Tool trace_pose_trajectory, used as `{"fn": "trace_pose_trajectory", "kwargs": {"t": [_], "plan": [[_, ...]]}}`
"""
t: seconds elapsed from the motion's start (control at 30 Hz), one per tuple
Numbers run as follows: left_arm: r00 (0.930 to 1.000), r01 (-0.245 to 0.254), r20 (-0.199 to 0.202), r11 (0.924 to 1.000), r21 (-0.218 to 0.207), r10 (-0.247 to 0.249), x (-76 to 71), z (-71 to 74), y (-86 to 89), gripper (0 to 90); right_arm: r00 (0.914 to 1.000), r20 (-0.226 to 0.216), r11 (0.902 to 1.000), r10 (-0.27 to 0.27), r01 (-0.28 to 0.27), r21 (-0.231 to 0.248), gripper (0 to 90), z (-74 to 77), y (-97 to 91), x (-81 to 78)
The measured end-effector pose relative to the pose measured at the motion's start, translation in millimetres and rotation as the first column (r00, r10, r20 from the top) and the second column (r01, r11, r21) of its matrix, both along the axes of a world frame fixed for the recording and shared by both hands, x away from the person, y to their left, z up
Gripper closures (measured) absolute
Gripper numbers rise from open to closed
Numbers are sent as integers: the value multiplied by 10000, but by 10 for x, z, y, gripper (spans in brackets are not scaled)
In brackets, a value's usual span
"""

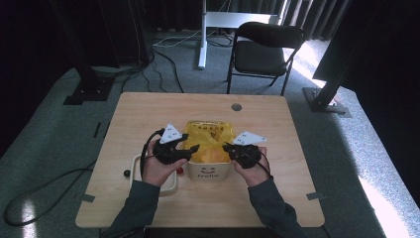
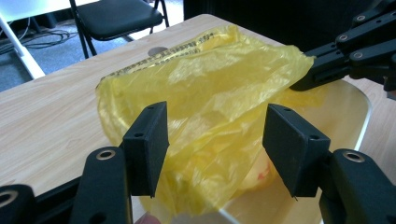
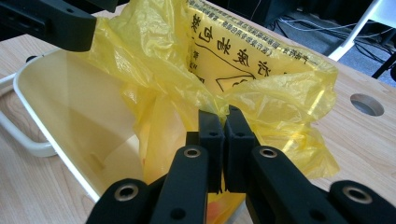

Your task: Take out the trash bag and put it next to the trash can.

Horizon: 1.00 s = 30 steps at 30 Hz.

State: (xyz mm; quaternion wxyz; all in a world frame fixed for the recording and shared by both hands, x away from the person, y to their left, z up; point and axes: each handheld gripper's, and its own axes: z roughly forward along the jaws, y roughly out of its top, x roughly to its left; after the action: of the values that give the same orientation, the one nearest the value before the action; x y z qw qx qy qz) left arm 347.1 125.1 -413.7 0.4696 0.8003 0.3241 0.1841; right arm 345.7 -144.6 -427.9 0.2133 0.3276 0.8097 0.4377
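Right gripper view has your right gripper [image 3: 223,140] pinched on the yellow plastic bag [image 3: 261,93] in the white bin [image 3: 56,126], left gripper [image 2: 215,140] agape astride it: thin, limp, slippery film, so grab bunched rim.

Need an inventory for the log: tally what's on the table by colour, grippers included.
Yellow: 1, the bag
White: 2, the bin and the frame beside it
Black: 2, the left gripper and the right gripper
Total: 5
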Motion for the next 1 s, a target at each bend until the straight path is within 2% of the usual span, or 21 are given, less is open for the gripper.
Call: {"fn": "trace_pose_trajectory", "kwargs": {"t": [0.63, 1.0], "plan": [[9981, -556, -286, 9984, -131, 552, -64, -87, 311, 405, 10000, 71, 9994, -2, -1, 337, 879, 86, -22, 10], [9938, -904, -646, 9959, -21, 900, -90, -244, 487, 383, 9997, 236, 9988, -95, 84, 476, 880, 169, -25, 23]]}}
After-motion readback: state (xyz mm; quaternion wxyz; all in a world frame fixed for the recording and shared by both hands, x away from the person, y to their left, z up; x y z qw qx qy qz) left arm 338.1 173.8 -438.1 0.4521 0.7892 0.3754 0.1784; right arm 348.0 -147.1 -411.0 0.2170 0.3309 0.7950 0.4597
